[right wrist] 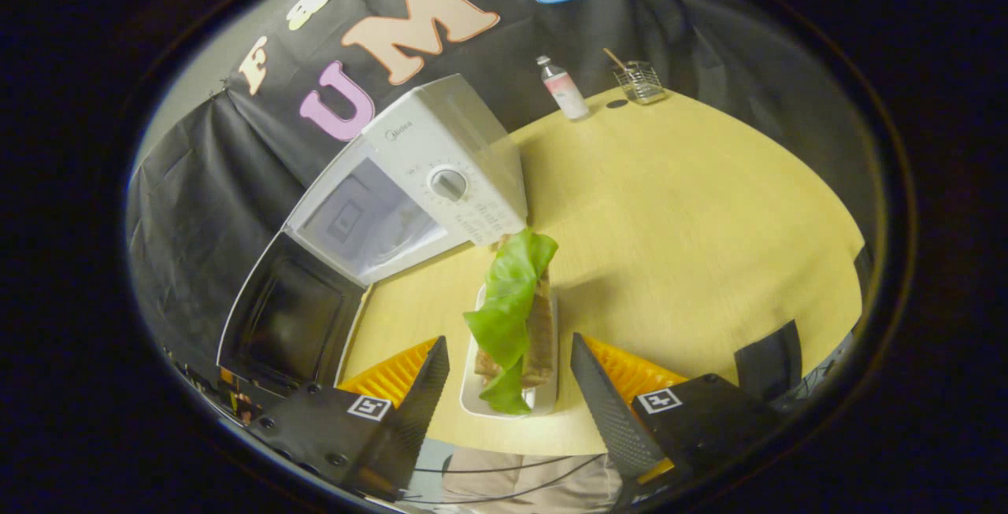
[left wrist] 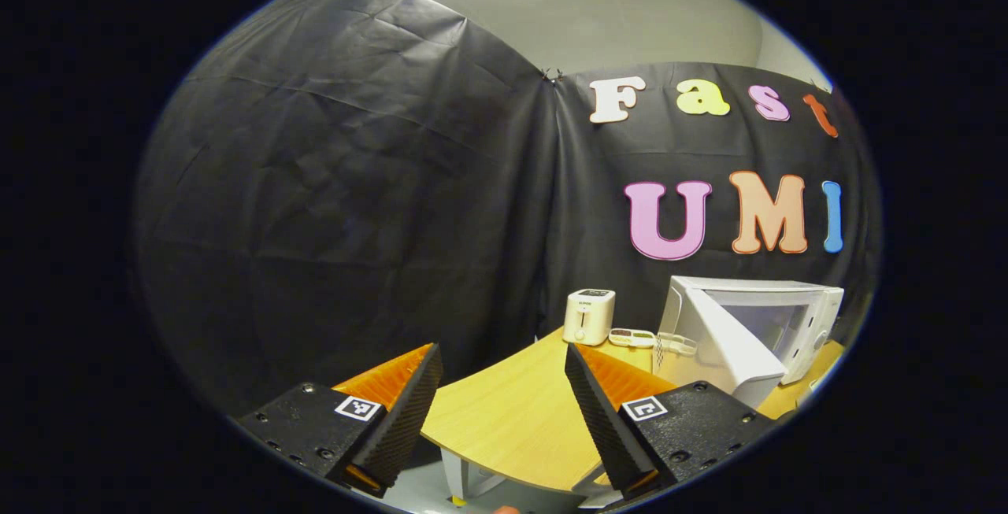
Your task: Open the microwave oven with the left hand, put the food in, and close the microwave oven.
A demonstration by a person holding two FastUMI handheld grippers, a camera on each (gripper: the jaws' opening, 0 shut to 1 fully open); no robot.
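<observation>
- The right gripper (right wrist: pixel 508 384) is hanging with its fingers spread wide at the bottom of the right gripper view, straddling but not touching the plate (right wrist: pixel 546 402) between them at lower centre.
- On the plate the food (right wrist: pixel 512 305) is lying: a sandwich with a loose lettuce leaf draped over it, pointing up the frame toward the microwave (right wrist: pixel 441 160).
- The microwave is sitting at upper left of that view on the table (right wrist: pixel 693 207), its door (right wrist: pixel 287 317) swinging open toward the lower left and the cavity showing pale behind it.
- A bottle (right wrist: pixel 563 89) and a wire basket (right wrist: pixel 639 81) are standing well apart at the top of the frame.
- The left gripper (left wrist: pixel 500 396) is holding its fingers spread on nothing at the bottom of the left gripper view, well clear of the microwave at lower right, with a toaster (left wrist: pixel 588 316) just left of it.
- Judgement: with the door already open, the step in hand looks like grasping the plate. Closing on the plate's rim rather than the leaf, and keeping it level, should stop the lettuce sliding off on the way in.
</observation>
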